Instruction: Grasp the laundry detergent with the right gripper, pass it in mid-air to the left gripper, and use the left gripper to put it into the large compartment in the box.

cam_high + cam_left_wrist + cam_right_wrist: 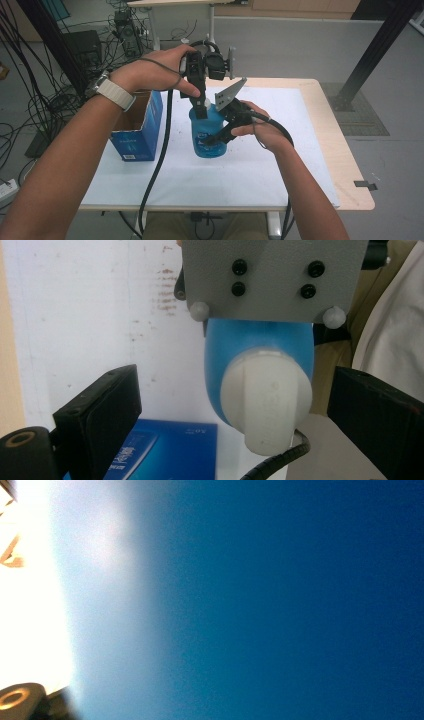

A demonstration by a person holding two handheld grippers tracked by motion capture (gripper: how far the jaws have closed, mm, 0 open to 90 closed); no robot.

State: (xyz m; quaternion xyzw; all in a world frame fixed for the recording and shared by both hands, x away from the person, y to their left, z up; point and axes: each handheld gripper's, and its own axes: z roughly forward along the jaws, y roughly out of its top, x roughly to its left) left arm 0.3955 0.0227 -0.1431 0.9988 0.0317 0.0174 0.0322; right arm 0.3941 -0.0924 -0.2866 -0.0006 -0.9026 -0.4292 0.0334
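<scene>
Right hand-held gripper (216, 139) clamps the blue plastic bottle (209, 134) across its body, jaws tight on the wall; its own view is blurred blue, pressed up close. Bottle stands upright mid-surface (280, 150) on the white covering. Left hand-held gripper (200, 111) hangs above the white cap (264, 401), jaws spread on either side of it, pads not touching.

Handling, judged: smooth rigid plastic, likely slick; weight unknown, contents hidden. Body grip should steady it. Cap has a raised ridge, the sensible place to pinch and twist. Beyond, at far left, an open blue cardboard box (142, 130).
</scene>
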